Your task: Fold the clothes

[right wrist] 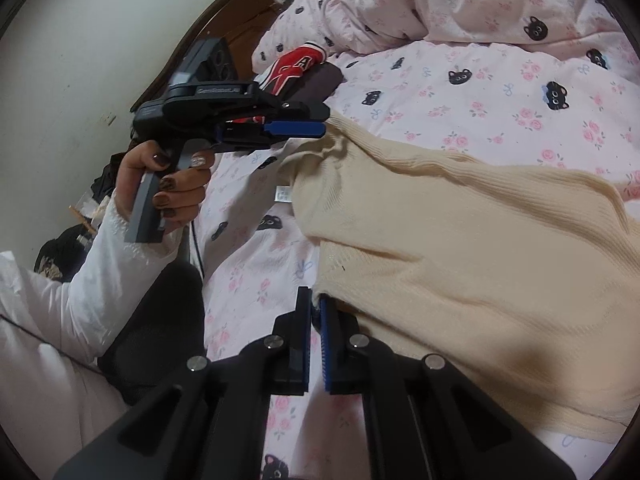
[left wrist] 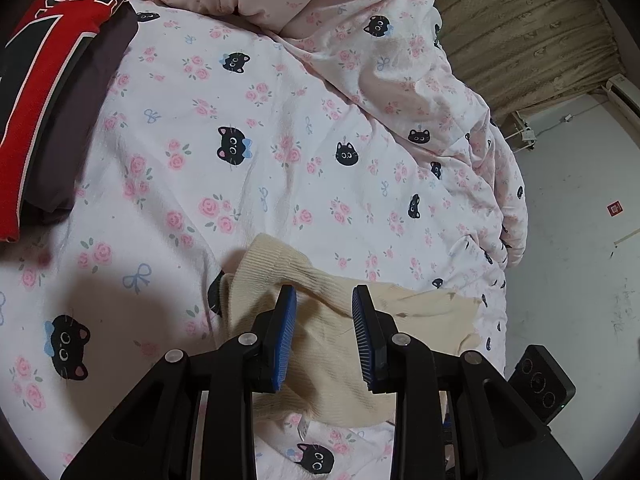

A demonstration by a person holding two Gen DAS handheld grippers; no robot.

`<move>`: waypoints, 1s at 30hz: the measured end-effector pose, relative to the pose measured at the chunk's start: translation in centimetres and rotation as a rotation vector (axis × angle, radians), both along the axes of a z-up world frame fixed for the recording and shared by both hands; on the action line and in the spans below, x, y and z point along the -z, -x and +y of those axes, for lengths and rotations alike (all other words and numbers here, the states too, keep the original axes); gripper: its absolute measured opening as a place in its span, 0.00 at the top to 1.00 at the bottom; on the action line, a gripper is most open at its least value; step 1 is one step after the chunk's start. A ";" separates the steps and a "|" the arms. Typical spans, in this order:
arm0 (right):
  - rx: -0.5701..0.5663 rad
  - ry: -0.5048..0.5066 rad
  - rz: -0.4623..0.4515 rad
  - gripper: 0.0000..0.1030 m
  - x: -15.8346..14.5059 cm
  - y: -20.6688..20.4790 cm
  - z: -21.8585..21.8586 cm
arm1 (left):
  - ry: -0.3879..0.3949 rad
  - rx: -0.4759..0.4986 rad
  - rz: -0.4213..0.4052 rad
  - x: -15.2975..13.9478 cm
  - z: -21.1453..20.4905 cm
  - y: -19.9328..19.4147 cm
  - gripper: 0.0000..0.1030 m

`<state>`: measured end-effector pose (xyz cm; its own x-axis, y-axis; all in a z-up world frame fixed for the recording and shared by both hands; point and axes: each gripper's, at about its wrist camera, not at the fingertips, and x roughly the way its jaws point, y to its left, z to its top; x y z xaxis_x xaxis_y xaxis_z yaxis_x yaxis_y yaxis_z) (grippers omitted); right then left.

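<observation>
A cream ribbed knit garment lies spread on the bed; it also shows in the left wrist view. My left gripper is open, its blue pads hovering over a ribbed end of the garment. In the right wrist view the left gripper sits at the garment's far corner, held by a hand. My right gripper is shut on the garment's near edge.
The bed has a pink floral sheet with black cat faces and a bunched duvet behind. Folded red and dark clothes lie at the left. A dark wooden headboard and wall lie beyond. Floor is to the right.
</observation>
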<state>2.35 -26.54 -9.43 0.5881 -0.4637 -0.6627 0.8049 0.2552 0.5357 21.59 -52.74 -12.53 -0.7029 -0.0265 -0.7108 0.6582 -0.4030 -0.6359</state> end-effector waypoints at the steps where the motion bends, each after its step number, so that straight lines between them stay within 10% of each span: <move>1: -0.011 0.001 0.000 0.95 -0.1 0.0 0.1 | 0.000 0.000 -0.001 0.0 0.0 0.0 0.76; 27: -0.120 -0.079 -0.023 0.90 0.1 2.3 2.2 | 0.006 0.048 -0.122 2.1 0.3 1.4 0.76; 30: 0.010 -0.002 -0.039 0.65 -2.1 6.5 3.4 | 0.013 0.049 -0.124 2.1 0.5 1.4 0.76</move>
<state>-4.16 -23.16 -7.28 0.6090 -0.4681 -0.6403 0.7857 0.2459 0.5676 20.20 -52.28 -14.58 -0.6103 -0.0043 -0.7921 0.7109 -0.4441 -0.5453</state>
